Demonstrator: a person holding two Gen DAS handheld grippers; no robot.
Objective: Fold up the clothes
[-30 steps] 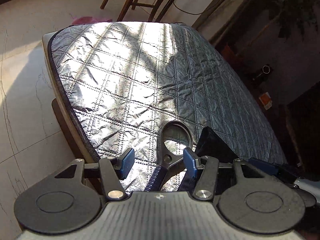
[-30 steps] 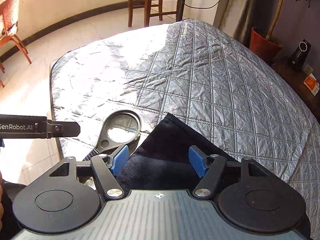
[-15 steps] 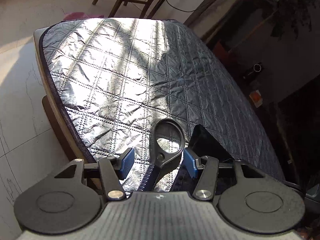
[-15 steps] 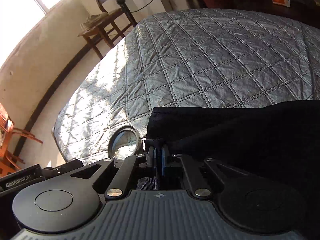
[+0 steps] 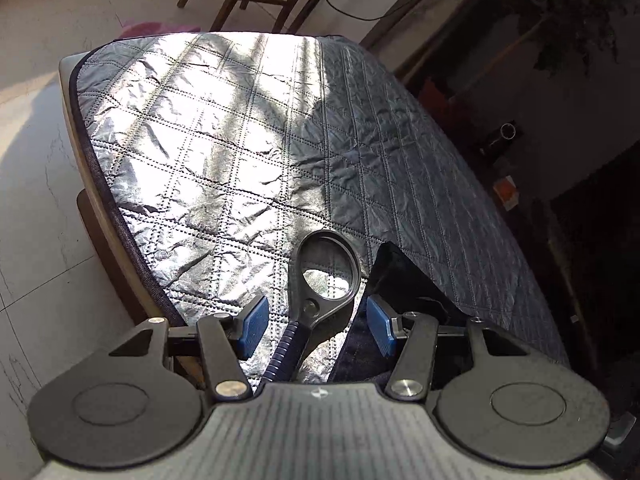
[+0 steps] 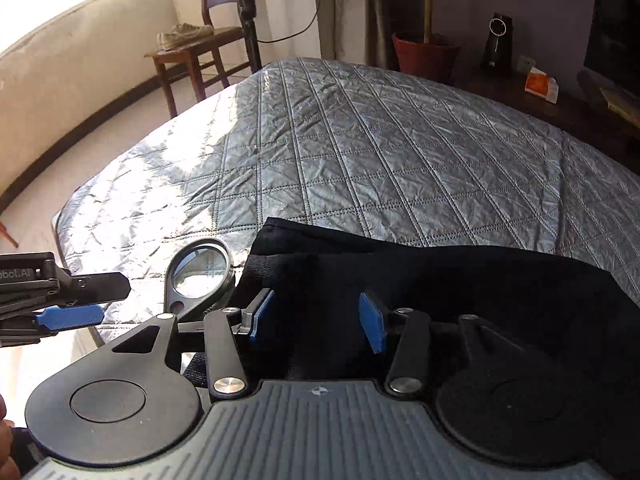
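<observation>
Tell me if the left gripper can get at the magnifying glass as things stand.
Probably yes. The left gripper is open, with the magnifying glass lying bare on the quilt between its fingers; the dark garment lies just beside it.

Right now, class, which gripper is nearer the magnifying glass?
Left. The left gripper straddles the magnifying glass, its handle between the open fingers. The right gripper sits beside it over the black garment, fingers opening.
</observation>
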